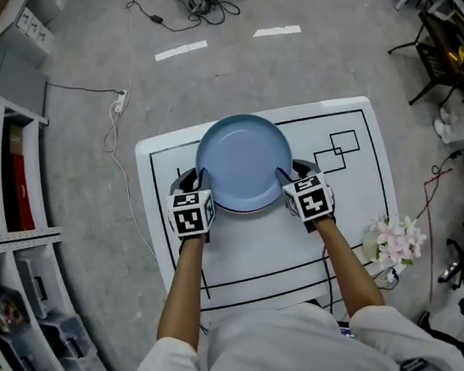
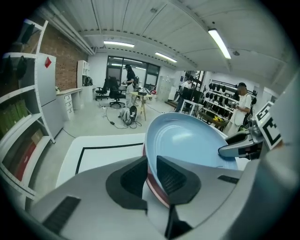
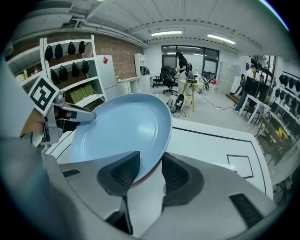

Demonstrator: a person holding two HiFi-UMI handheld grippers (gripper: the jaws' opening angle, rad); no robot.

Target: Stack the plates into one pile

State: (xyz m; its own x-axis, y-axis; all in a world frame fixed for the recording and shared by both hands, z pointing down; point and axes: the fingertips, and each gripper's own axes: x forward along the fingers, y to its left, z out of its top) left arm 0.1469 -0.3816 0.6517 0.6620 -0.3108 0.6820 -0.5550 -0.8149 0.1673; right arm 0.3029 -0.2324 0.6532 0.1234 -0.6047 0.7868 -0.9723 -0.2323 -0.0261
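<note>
**Jaws.** Left gripper (image 2: 151, 174): clenched on the rim of the blue plate (image 2: 187, 140), one pad on each face of the lip. Right gripper (image 3: 149, 174): released. The rim runs between its pads, but a gap shows beside the right-hand pad, so there is no pinch on that side.

**Hold.** In the head view the grippers sit at 8 and 4 o'clock of the blue plate, nearly opposite each other. This hold was probably chosen to keep a wide, shallow dish level.

**Task item.** A red plate (image 2: 156, 190) lies directly beneath the blue one, with a strip of its rim showing at both sets of jaws. The blue plate appears to have been set on the red one to form the pile. No view shows whether it is fully seated.

**Surroundings.** The pile stands in the 12 o'clock half of the white table (image 1: 358, 231), inside the black outline (image 1: 163, 233). Two small outlined squares (image 1: 338, 150) lie at 3 o'clock of the pile. Artificial flowers (image 1: 398, 238) sit at the table's 4 o'clock edge, well apart from the pile.

**Markings.** No brand or lettering can be read on either plate. The marker cubes (image 1: 190, 213) carry only black-and-white square patterns.
</note>
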